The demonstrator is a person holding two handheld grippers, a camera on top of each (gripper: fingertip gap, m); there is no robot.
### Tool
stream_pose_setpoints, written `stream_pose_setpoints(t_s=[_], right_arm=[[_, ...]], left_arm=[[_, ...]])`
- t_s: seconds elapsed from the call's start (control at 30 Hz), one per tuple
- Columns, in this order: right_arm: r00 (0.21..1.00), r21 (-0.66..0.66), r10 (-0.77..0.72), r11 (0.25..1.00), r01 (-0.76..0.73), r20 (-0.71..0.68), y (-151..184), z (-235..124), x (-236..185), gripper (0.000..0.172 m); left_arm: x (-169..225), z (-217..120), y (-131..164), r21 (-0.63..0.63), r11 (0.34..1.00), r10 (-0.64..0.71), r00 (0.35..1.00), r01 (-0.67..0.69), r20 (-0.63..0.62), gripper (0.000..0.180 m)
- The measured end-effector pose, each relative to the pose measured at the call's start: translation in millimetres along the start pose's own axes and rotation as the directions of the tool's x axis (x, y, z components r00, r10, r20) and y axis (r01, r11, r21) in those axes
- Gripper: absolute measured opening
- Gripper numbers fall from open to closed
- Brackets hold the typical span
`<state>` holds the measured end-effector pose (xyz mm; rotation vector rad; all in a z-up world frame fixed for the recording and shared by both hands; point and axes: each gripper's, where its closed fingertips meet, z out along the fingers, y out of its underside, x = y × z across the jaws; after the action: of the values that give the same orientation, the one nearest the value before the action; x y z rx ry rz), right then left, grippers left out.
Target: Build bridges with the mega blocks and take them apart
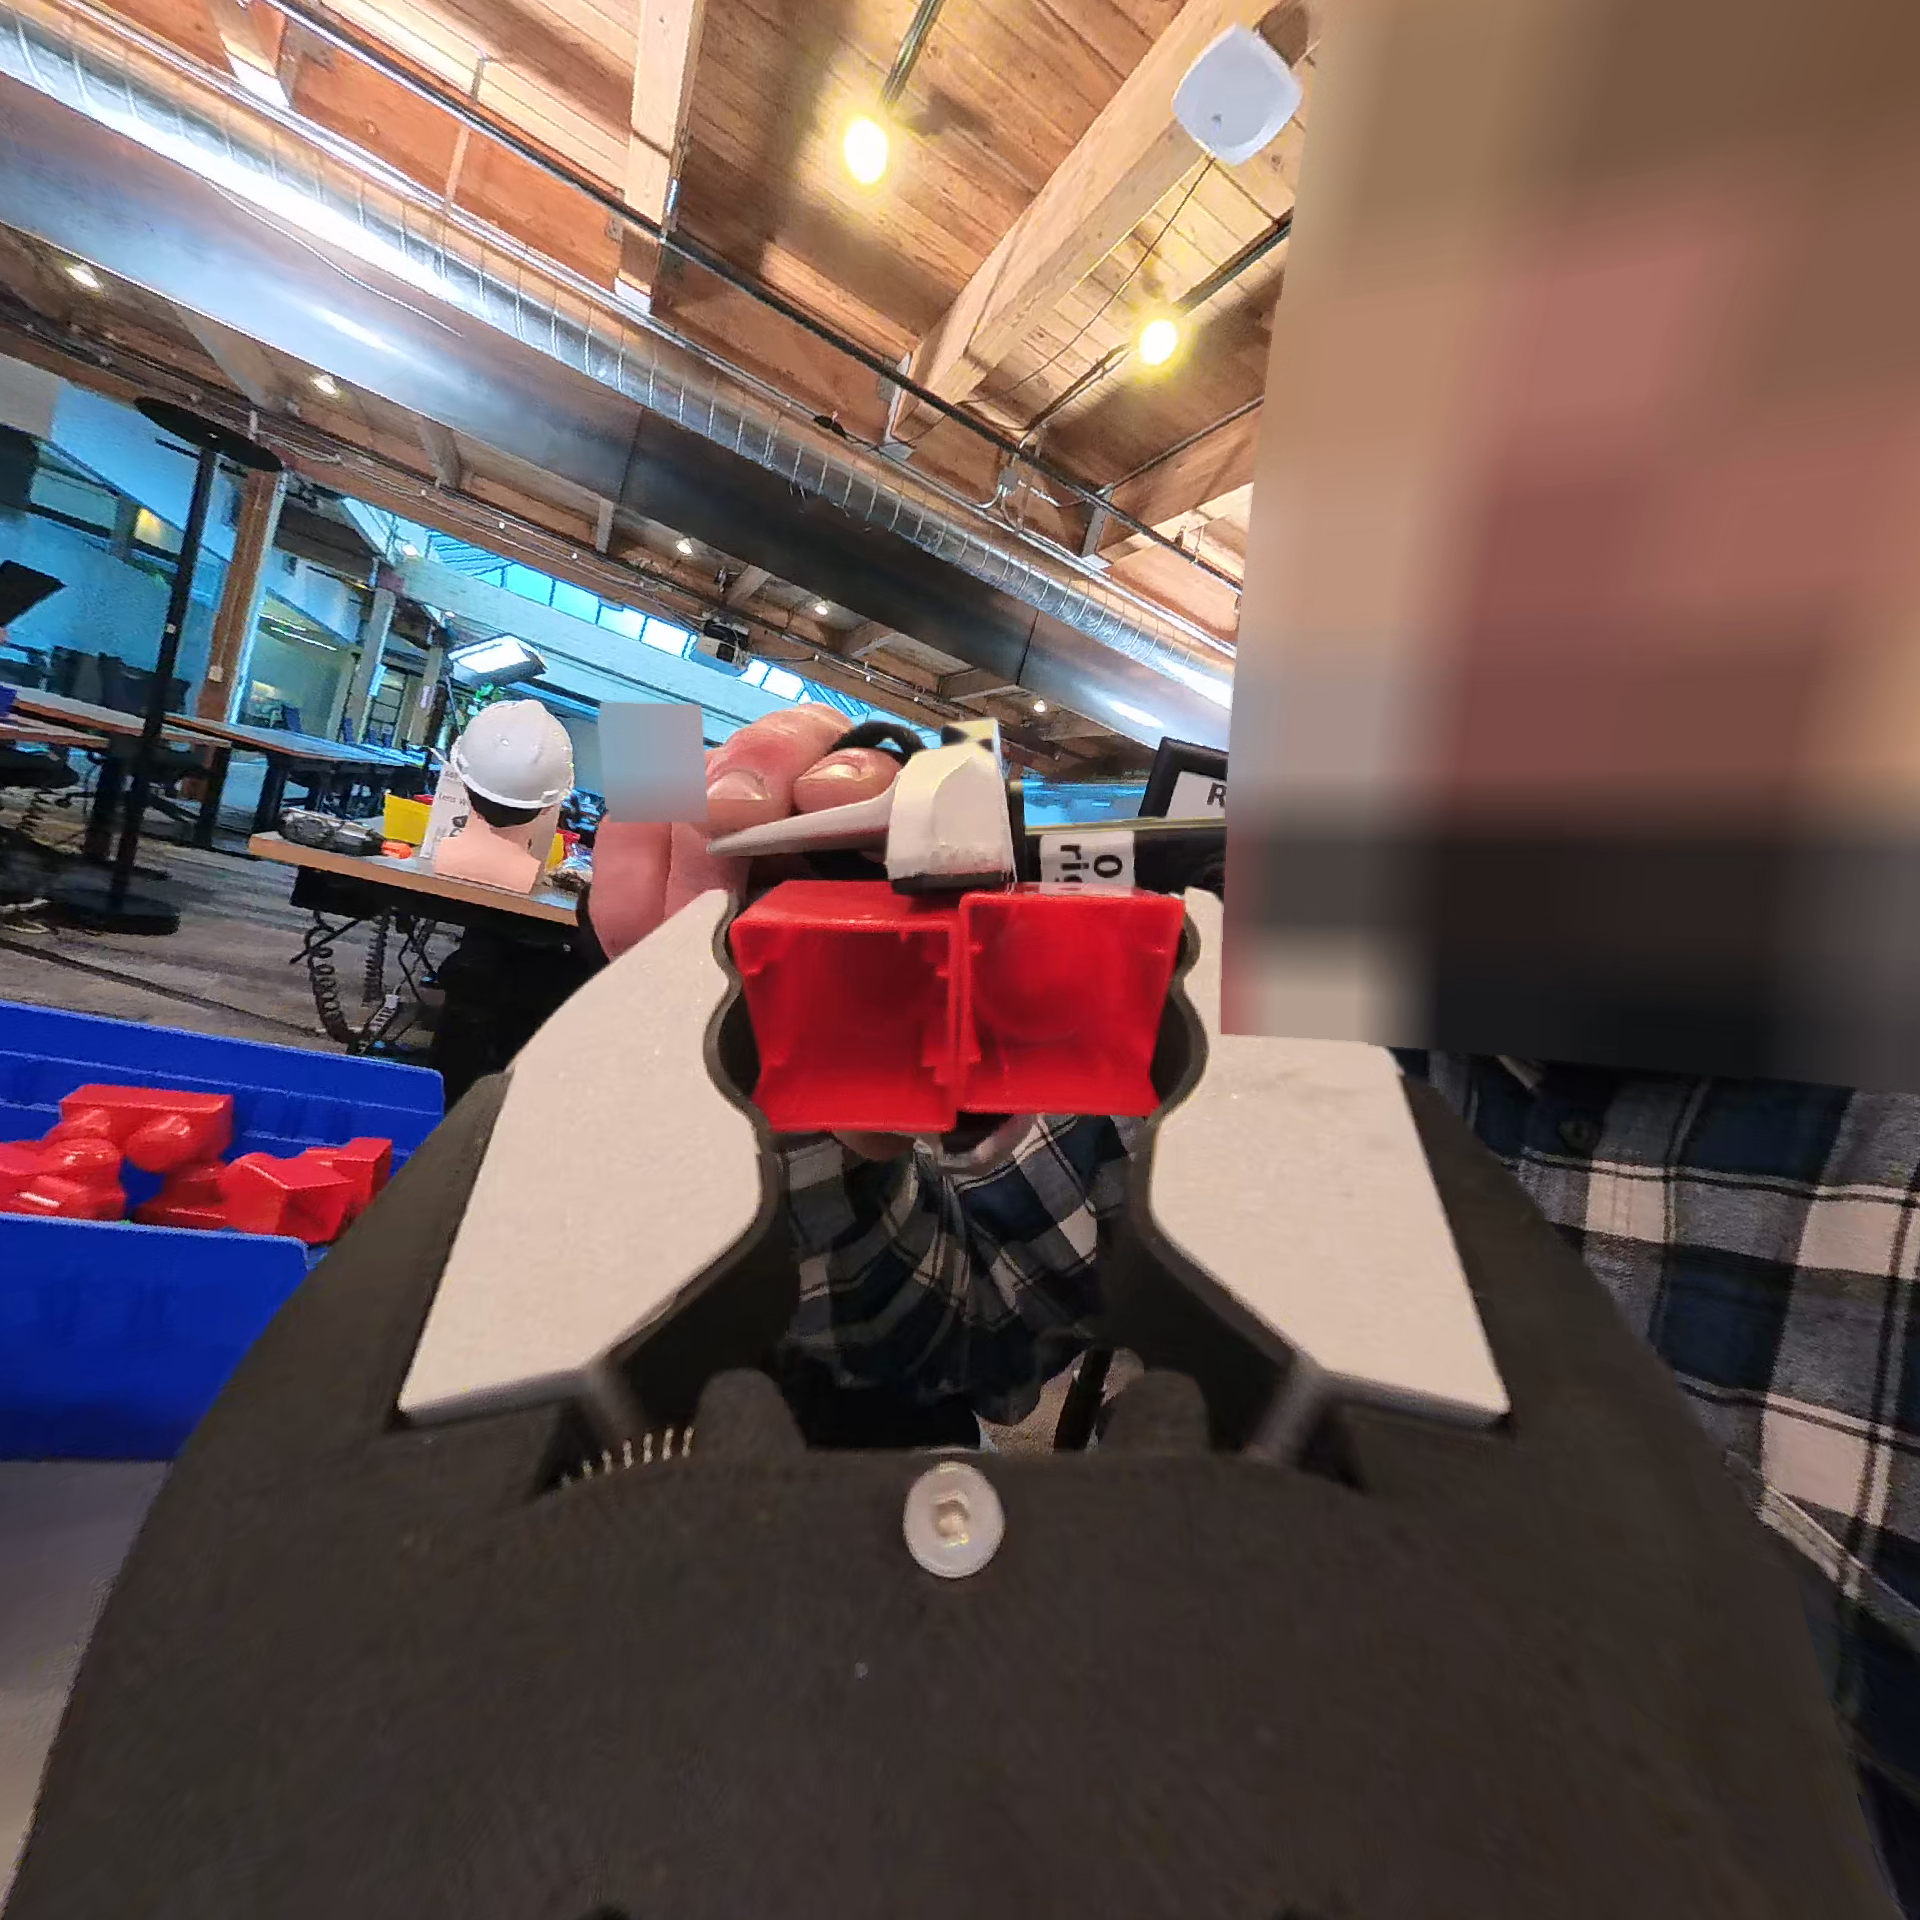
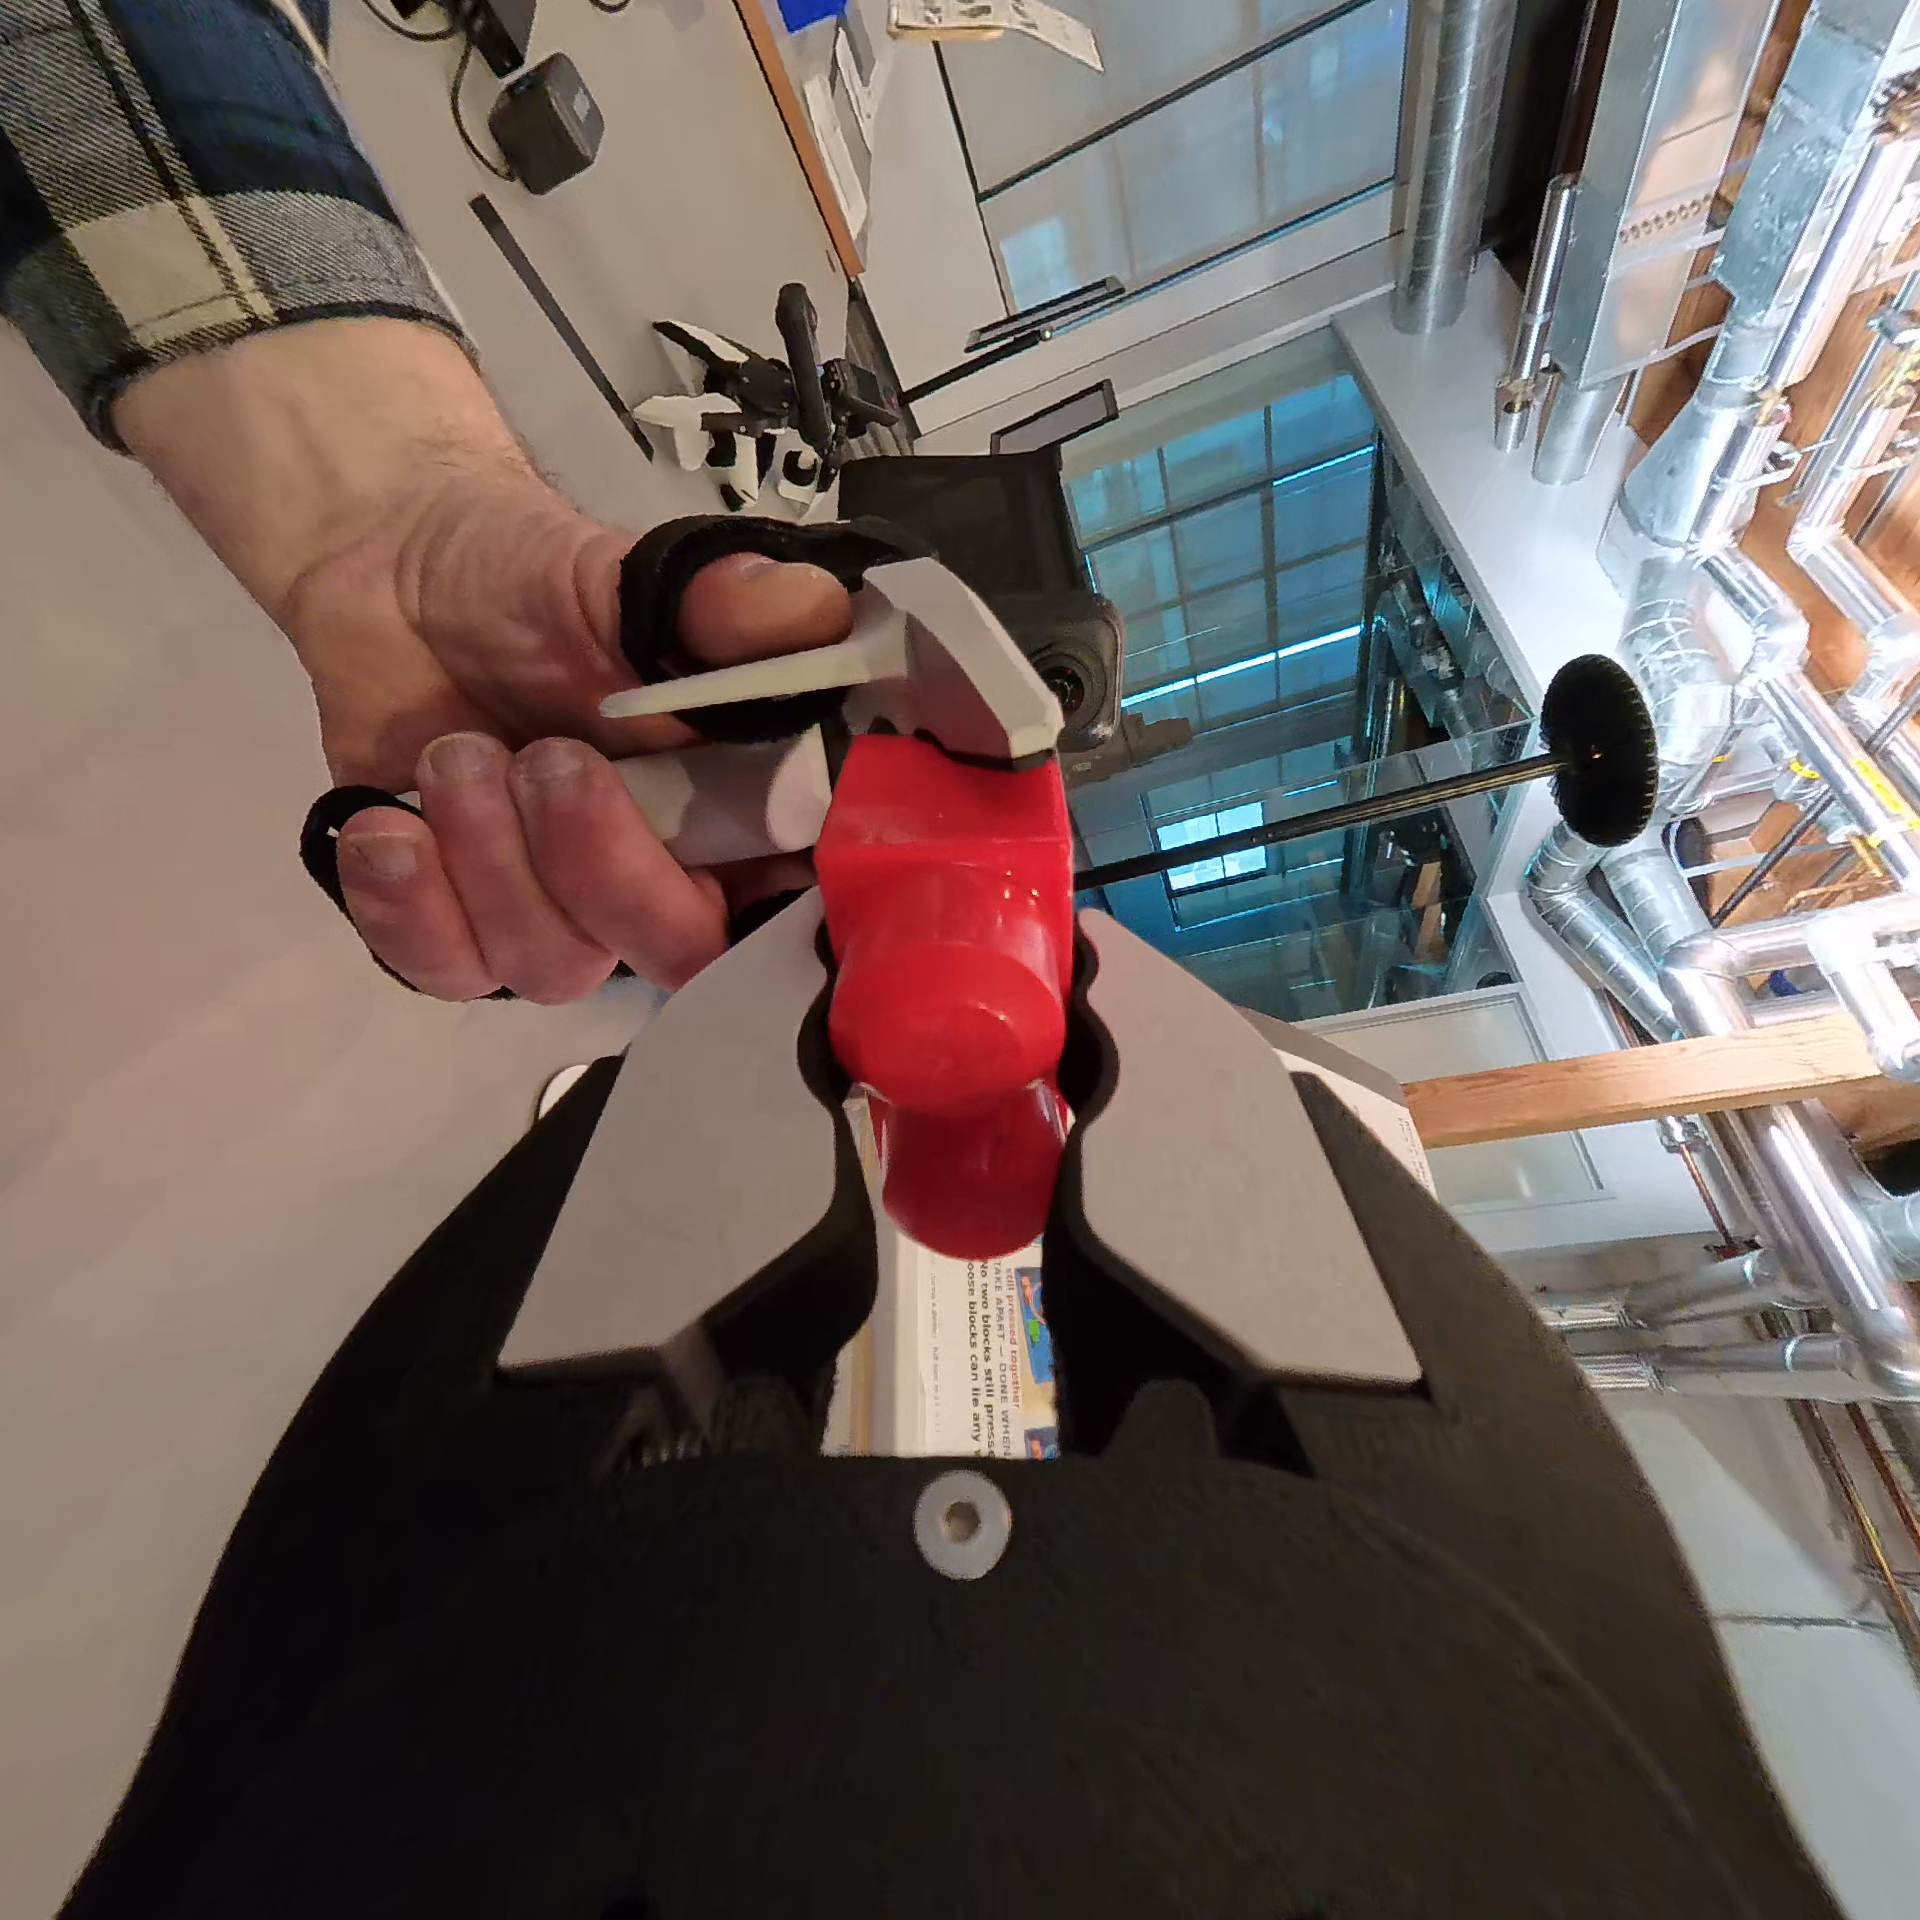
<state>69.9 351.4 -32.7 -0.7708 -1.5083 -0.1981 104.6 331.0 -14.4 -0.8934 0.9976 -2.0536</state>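
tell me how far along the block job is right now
Done: no bridge shows in either view. In hand: both tongs, left and right, grip one red block, held in the air, its hollow underside facing the left camera. Left: more red blocks lie loose in the blue bin. Whether this is building or dismantling is unclear.

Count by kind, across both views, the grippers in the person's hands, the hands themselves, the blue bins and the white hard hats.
Grippers in hand: 2 (left gripper, right gripper)
Hands: 2 (left hand, right hand)
Blue bins: 1 (blue bin)
White hard hats: 1 (white hard hat)
Total: 6
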Motion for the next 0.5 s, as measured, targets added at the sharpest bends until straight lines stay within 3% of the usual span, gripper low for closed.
stream_pose_setpoints(t_s=[0.37, 0.43, 0.5], right_arm=[[0.994, 0.022, 0.106, 0.994, -0.106, -0.024, 8, -9, 16, 0.037], [0.991, -0.044, 0.113, 0.992, -0.117, -0.074, 29, -21, 33, 0.037], [0.977, -0.124, 0.154, 0.977, -0.173, -0.149, 67, -44, 57, 0.037]], left_arm=[[-5, -12, -8, 0.063, 0.998, 0.001, 1.0, -0.002, 0.014, 0.075], [-14, -21, -6, -0.001, 0.997, 0.081, 0.99, -0.081, 0.114, 0.08], [-20, -37, -9, -0.054, 0.983, 0.183, 0.961, -0.176, 0.208, 0.066]])
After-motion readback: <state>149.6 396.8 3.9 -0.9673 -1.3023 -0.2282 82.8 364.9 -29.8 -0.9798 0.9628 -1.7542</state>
